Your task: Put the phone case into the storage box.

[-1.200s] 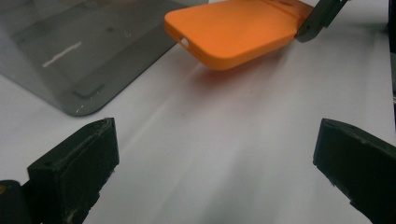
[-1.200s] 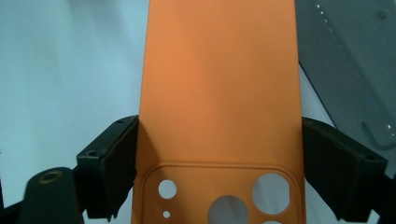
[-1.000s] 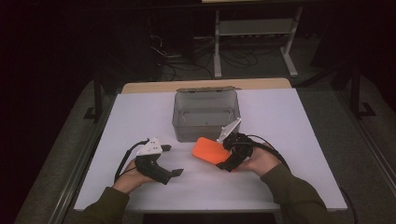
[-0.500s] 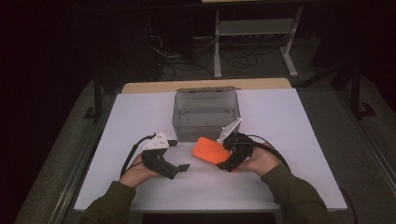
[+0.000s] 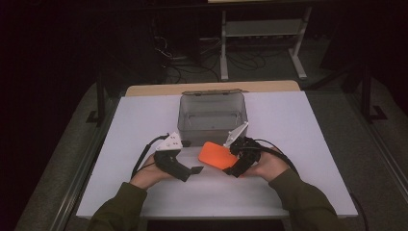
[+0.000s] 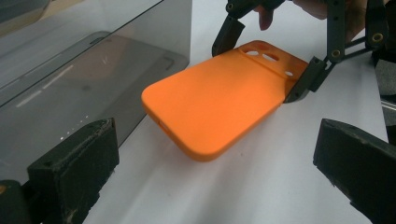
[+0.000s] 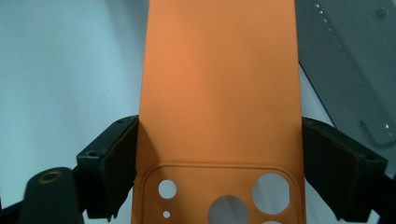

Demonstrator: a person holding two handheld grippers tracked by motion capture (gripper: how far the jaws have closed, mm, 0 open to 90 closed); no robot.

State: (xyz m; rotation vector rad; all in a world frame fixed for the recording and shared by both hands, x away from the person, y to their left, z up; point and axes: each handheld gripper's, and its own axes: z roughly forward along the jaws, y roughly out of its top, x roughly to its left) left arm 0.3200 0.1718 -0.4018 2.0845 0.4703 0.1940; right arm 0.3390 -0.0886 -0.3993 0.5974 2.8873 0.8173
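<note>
The right gripper (image 5: 234, 167) jaws hold the orange case (image 5: 219, 155) by its camera end; the case points at the wide-open left gripper (image 5: 196, 169).

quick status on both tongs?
Left tongs: open, empty.
Right tongs: shut on the orange phone case, at its camera-cutout end.

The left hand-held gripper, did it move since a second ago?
Yes. The left hand-held gripper has slid across the table toward the orange phone case and closer to the grey box.
</note>
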